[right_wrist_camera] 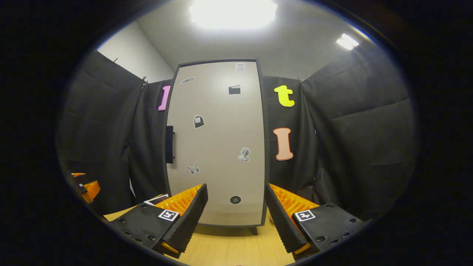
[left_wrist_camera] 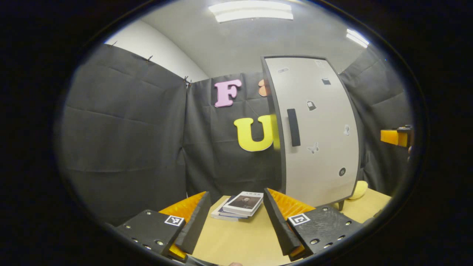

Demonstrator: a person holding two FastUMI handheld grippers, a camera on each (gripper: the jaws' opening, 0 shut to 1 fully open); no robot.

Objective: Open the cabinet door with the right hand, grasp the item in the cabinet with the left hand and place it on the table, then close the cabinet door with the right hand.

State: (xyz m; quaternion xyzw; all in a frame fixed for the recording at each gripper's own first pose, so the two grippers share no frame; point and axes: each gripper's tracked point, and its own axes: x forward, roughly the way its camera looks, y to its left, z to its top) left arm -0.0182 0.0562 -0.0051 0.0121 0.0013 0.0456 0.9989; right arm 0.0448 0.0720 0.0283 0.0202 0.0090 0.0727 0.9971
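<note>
Pale wood runs under both of your grippers: the table [left_wrist_camera: 240, 240] carries a tall grey cabinet [left_wrist_camera: 317, 129] whose door [right_wrist_camera: 218, 144] is shut, its dark vertical handle [left_wrist_camera: 293, 127] on the door's left side and small stickers scattered over the panel. In the left gripper view, your left gripper [left_wrist_camera: 236, 214] hangs above the table with its fingers spread wide and nothing between them; beyond them lies a short stack of books [left_wrist_camera: 240, 206], flat on the tabletop just left of the cabinet's foot. A rounded yellow object [left_wrist_camera: 360, 189] peeks out low at the cabinet's right side, on the table; what it is cannot be told. The other gripper shows at the far right edge of that view, well apart from the cabinet. In the right gripper view, your right gripper [right_wrist_camera: 236, 212] faces the door squarely, its fingers also wide apart and empty, short of the panel and not touching the handle [right_wrist_camera: 169, 144]. A corner of the books [right_wrist_camera: 157, 200] shows past its left finger. The item inside the cabinet is hidden behind the closed door.
</note>
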